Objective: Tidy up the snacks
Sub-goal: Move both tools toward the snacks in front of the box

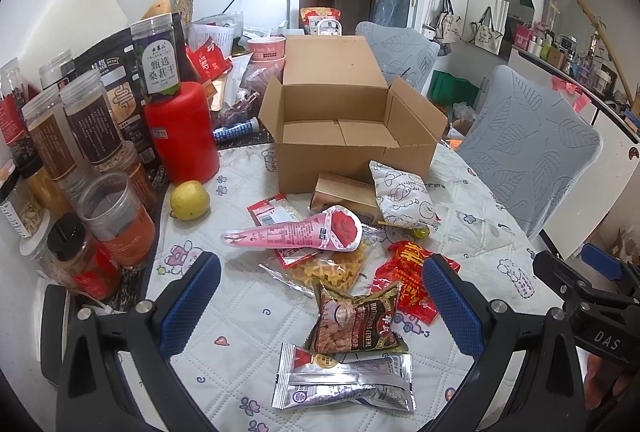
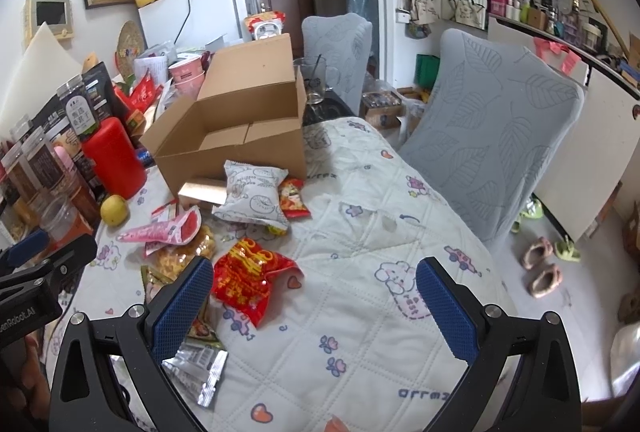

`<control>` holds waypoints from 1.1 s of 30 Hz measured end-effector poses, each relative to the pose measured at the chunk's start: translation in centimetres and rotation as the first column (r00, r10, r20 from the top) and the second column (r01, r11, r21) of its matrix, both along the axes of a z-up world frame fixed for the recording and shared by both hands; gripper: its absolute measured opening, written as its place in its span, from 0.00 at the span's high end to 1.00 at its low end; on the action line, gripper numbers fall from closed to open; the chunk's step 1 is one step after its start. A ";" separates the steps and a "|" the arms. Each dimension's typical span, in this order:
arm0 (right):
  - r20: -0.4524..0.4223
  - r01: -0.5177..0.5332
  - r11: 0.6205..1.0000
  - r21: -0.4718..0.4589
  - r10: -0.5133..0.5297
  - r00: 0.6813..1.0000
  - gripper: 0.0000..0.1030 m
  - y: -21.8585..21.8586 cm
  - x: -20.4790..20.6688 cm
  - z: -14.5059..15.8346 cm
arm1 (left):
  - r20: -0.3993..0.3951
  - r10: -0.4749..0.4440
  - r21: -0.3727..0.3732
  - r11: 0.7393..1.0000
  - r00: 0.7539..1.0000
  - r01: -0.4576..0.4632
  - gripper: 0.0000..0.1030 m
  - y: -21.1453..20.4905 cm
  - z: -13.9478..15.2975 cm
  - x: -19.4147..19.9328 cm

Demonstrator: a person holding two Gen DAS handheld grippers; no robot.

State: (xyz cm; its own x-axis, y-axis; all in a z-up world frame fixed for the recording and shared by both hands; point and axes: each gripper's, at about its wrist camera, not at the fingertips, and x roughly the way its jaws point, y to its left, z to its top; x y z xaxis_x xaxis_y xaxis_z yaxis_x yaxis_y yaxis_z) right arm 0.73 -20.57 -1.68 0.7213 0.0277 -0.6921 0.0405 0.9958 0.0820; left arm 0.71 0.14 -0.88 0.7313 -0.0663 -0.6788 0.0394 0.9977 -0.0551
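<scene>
An open cardboard box (image 1: 344,135) (image 2: 236,135) stands empty on the quilted table. Loose snacks lie in front of it: a white printed pouch (image 1: 400,197) (image 2: 254,195), a pink cone pack (image 1: 304,234) (image 2: 168,228), a red crinkled bag (image 1: 412,280) (image 2: 250,272), a brown cereal packet (image 1: 354,320), a silver packet (image 1: 344,378) (image 2: 200,368), and a small red packet (image 2: 294,197). My left gripper (image 1: 322,300) is open above the brown packet, holding nothing. My right gripper (image 2: 314,308) is open over the bare quilt, right of the red bag.
Jars and a red canister (image 1: 182,129) crowd the left side, with a yellow fruit (image 1: 190,199) beside them. A small brown carton (image 1: 346,193) leans at the box front. Grey-covered chairs (image 2: 492,119) stand right of the table. The table edge drops off at right.
</scene>
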 end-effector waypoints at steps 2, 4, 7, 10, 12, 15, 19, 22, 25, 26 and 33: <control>0.000 0.001 1.000 0.002 -0.001 1.000 0.00 0.0 0.0 0.0 | -0.002 -0.001 -0.003 1.000 1.000 0.001 0.00 0.1 0.0 0.1; 0.000 -0.001 1.000 0.000 0.001 1.000 0.00 0.0 0.0 0.0 | 0.000 -0.002 -0.001 1.000 1.000 0.002 0.00 0.1 0.0 0.1; 0.002 -0.003 1.000 0.000 0.003 1.000 0.00 0.0 0.0 0.0 | 0.005 -0.005 0.002 1.000 1.000 0.005 0.00 0.1 0.0 0.0; 0.003 -0.005 1.000 0.001 0.005 1.000 0.00 0.0 0.0 0.0 | 0.009 -0.007 0.000 1.000 1.000 0.007 0.00 0.1 0.1 -0.1; 0.003 -0.008 1.000 0.000 0.008 1.000 0.00 0.1 -0.1 -0.1 | 0.010 -0.008 -0.002 1.000 1.000 0.008 0.00 0.1 0.1 -0.1; 0.002 -0.008 1.000 0.001 0.008 1.000 0.00 0.0 -0.1 -0.1 | 0.009 -0.008 -0.002 1.000 1.000 0.008 0.00 0.1 0.1 -0.1; 0.003 -0.008 1.000 0.000 0.008 1.000 0.00 0.0 -0.1 0.0 | 0.009 -0.009 -0.004 1.000 1.000 0.009 0.00 0.1 0.1 -0.2; 0.004 -0.009 1.000 0.000 0.009 1.000 0.00 0.0 -0.1 -0.1 | 0.009 -0.009 -0.004 1.000 1.000 0.009 0.00 0.1 0.1 -0.2; 0.002 -0.010 1.000 0.002 0.010 1.000 0.00 0.0 -0.2 0.0 | 0.009 -0.008 -0.004 1.000 1.000 0.009 0.00 0.1 0.2 -0.1; 0.003 -0.010 1.000 0.001 0.010 1.000 0.00 0.0 -0.2 0.0 | 0.009 -0.009 -0.004 1.000 1.000 0.009 0.00 0.1 0.2 -0.2; 0.003 -0.017 1.000 0.005 0.017 1.000 0.00 0.1 -0.5 -0.2 | 0.014 -0.011 -0.020 1.000 1.000 0.011 0.00 0.1 0.1 -0.9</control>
